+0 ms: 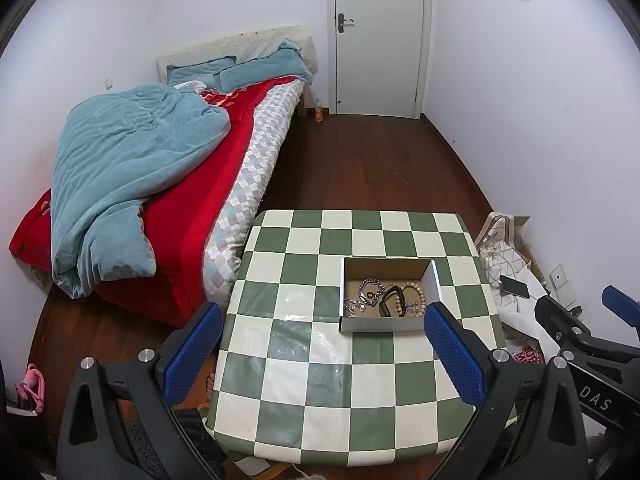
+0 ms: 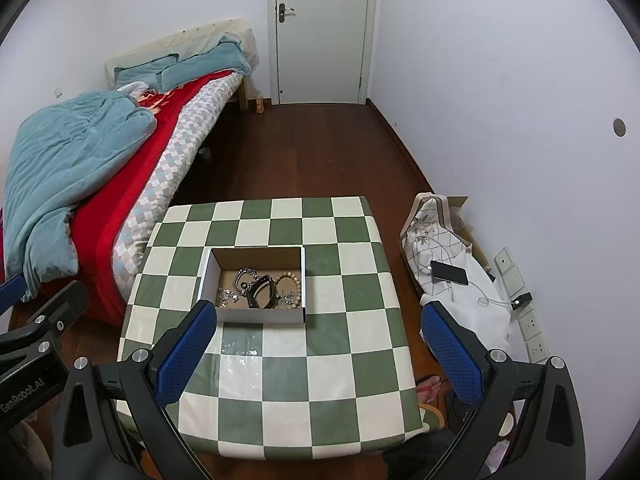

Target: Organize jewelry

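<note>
Checkered worktop in a bedroom, jewelry box near its middle

The green-and-white worktop (image 1: 320,360) stands on a wood floor beside a bed (image 1: 160,184), facing a white door (image 1: 380,36). The cardboard box (image 2: 256,314) holds a silver chain (image 2: 245,276), bead bracelet (image 2: 289,280) and other pieces. Left tool (image 1: 326,350) and right tool (image 2: 320,350) hover before it, both spread apart and empty.

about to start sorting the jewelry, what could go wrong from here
The chain, beaded bracelet and black band lie heaped together in the box, so lifting one may drag another out. The box walls leave little room for the open right gripper, and a nudge could slide the light box across the glossy table.
</note>
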`<control>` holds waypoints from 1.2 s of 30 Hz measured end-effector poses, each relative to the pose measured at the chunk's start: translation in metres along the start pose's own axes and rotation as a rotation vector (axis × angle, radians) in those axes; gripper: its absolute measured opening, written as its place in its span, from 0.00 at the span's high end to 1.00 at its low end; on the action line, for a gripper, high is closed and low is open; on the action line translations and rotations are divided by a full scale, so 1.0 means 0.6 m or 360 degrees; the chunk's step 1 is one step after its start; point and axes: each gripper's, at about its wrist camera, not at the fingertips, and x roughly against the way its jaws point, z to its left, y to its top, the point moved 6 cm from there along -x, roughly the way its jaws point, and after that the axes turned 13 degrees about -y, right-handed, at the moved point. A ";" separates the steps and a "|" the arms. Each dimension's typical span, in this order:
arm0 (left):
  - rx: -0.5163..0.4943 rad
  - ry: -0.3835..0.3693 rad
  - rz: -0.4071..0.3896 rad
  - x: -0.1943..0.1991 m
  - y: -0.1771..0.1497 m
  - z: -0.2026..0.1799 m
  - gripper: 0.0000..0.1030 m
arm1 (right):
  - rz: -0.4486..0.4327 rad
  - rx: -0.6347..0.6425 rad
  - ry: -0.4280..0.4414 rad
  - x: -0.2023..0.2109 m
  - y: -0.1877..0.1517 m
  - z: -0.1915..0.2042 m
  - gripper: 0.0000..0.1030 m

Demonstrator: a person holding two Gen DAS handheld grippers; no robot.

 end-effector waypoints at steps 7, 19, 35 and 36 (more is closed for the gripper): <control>-0.0003 0.0005 -0.0004 0.001 0.003 -0.002 0.00 | -0.0002 0.0006 0.0005 0.002 -0.001 -0.001 0.00; -0.0015 0.0018 -0.0023 0.014 0.012 0.000 0.00 | -0.0009 0.0015 0.0007 0.010 0.003 0.002 0.00; -0.0023 0.0024 -0.0033 0.018 0.011 0.001 0.00 | -0.0006 0.0023 0.0019 0.016 0.012 -0.002 0.00; -0.0023 0.0024 -0.0032 0.018 0.011 0.002 0.00 | -0.0007 0.0023 0.0021 0.016 0.011 0.000 0.00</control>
